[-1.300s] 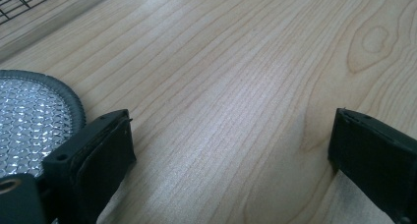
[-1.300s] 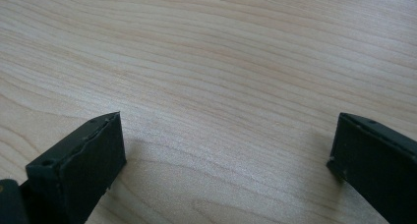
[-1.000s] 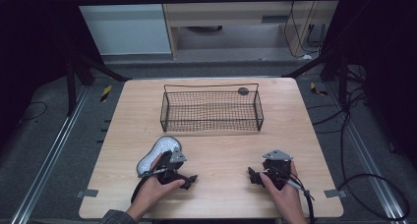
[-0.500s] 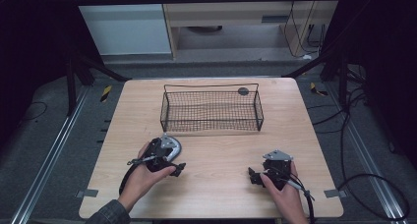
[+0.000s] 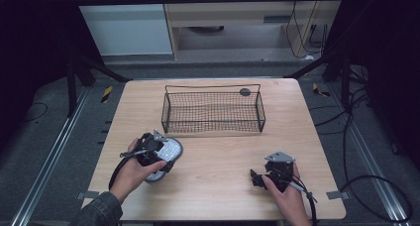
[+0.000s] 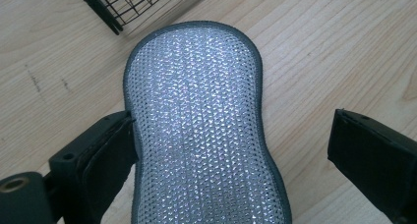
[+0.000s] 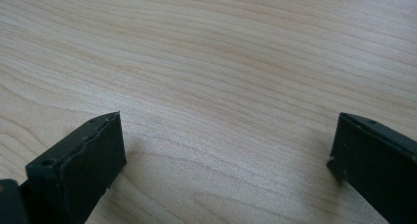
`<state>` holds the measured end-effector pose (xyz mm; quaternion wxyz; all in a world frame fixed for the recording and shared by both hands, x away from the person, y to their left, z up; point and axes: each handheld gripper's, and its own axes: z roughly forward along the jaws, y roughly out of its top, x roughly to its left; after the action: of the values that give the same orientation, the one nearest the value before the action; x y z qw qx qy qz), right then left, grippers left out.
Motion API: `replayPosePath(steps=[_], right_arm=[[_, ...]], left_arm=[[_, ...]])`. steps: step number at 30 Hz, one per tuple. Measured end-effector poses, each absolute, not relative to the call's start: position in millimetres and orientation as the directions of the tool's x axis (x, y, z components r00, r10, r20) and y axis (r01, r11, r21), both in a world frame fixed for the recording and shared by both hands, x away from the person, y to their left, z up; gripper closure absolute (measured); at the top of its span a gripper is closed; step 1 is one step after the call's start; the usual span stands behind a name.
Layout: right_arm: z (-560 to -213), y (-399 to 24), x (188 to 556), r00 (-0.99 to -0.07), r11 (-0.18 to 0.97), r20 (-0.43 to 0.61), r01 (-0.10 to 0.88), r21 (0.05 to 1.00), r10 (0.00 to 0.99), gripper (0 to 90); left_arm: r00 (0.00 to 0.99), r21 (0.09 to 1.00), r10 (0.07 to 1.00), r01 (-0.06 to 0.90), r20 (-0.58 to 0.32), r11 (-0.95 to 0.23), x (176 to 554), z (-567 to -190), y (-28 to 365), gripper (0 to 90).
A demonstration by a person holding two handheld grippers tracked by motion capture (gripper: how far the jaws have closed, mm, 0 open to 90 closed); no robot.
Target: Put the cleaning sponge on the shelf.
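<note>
— Left gripper view had the silver scrubbing pad (image 6: 196,130) lying flat on the wooden table (image 6: 334,52), long and mesh-faced with a dark grey border. From above I saw it near the table's front left, a little in front of the wire basket (image 5: 213,109) and apart from it.

— And the left gripper (image 6: 231,150)? Was it on the pad?

— It straddled it. The jaws were spread wide, one touching the pad's edge, the other well clear on the far side with bare wood between. Nothing was pinched.

— So what would have made a good grab, in your view?

— I'd have said: centre the gripper so both jaws meet the pad's narrow waist together, and get the tips down to the wood, since the pad looked thin and soft and could buckle or slide sideways if only one jaw pushed it. Close gently, then lift straight up. The basket corner was close ahead, so there was little room to drift forward.

— What about the other hand?

— The right gripper (image 5: 270,174) sat at the table's front right, well apart from the pad. Its jaws were spread too, over bare wood.
</note>
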<state>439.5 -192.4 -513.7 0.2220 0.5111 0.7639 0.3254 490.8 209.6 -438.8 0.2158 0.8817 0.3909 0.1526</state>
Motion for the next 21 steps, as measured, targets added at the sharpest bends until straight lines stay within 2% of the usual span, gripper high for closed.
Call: replayPosePath(steps=[11, 12, 21], right_arm=[[-514, -193, 440, -0.384, 0.277, -0.019, 0.63, 0.726, 0.923, 0.4], [-513, -192, 439, -0.376, 0.257, 0.006, 0.643, 0.721, 0.927, 0.4], [-513, -192, 439, -0.378, 0.256, 0.009, 0.643, 0.722, 0.926, 0.4]], left_arm=[[0.621, 0.479, 0.776, 0.651, 0.109, -0.588, 494, -442, 223, 3.7], [0.611, 0.478, 0.785, 0.66, 0.108, -0.58, 495, -443, 224, 3.7], [0.587, 0.463, 0.802, 0.685, 0.108, -0.563, 498, -447, 226, 3.6]])
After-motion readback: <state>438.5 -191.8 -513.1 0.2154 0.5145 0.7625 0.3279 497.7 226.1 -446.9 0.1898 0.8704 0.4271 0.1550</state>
